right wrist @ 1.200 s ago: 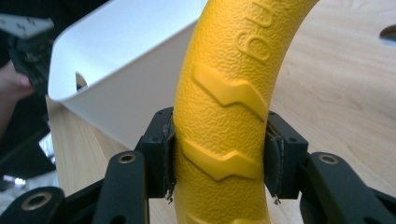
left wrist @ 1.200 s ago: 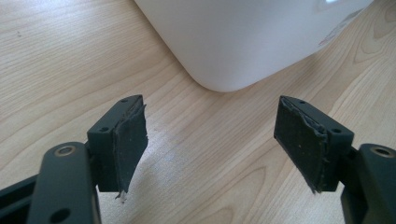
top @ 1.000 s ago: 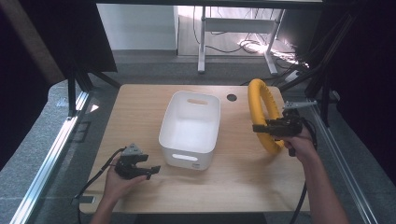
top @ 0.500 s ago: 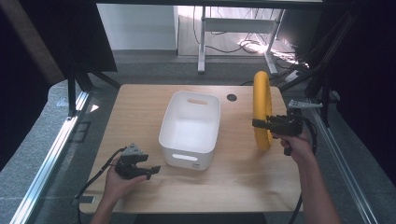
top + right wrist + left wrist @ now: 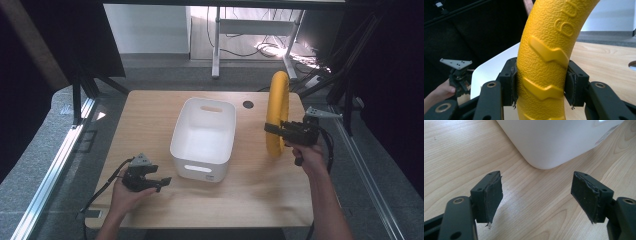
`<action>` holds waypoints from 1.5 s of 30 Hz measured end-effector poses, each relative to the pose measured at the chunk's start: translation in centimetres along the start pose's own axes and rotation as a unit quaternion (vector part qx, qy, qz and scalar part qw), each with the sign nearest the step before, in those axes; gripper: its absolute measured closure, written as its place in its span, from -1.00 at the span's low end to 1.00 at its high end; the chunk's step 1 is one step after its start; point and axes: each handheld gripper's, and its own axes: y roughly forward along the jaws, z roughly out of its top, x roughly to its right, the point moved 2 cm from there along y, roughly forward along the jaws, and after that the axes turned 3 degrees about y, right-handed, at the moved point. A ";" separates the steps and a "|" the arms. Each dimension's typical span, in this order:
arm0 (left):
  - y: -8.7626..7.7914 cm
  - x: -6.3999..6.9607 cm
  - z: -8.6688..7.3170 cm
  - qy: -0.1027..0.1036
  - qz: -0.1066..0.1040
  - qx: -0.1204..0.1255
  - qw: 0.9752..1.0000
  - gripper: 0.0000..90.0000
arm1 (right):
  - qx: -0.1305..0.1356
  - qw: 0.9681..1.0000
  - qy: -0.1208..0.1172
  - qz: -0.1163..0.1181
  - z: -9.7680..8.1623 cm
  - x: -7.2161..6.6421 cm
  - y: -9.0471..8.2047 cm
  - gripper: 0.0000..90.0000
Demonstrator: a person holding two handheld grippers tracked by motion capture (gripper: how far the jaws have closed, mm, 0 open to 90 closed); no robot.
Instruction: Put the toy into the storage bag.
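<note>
Black claws [image 5: 539, 202], worn rubber pads [image 5: 492, 195], brass rivets, grey three-cornered plates, black cables.

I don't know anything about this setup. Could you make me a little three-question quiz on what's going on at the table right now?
1. True or false: the right tool is clamped on the yellow ring.
2. The left tool is: A) open, holding nothing; B) shut on the ring; C) inside the tub.
3. Fill in: the white tub holds ____.

Key: 1 true, its jaws press both sides of the ring, which stands on edge. 2 A, its jaws stand apart over bare wooden table near the tub's corner. 3 nothing.
</note>
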 end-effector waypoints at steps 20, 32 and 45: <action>0.0 0.0 0.0 0.003 -0.001 0.000 1.000 -0.43 | 0.081 0.995 -0.032 -0.044 -0.6 -3.3 1.8 0.14; -0.4 -0.3 0.2 -0.001 0.003 0.006 1.000 -0.43 | 0.124 0.986 -0.078 -0.079 0.0 -6.2 2.8 0.14; -1.8 -0.8 1.5 0.001 0.012 0.017 1.000 -0.43 | 0.154 0.981 -0.101 -0.067 1.2 -8.5 3.4 0.14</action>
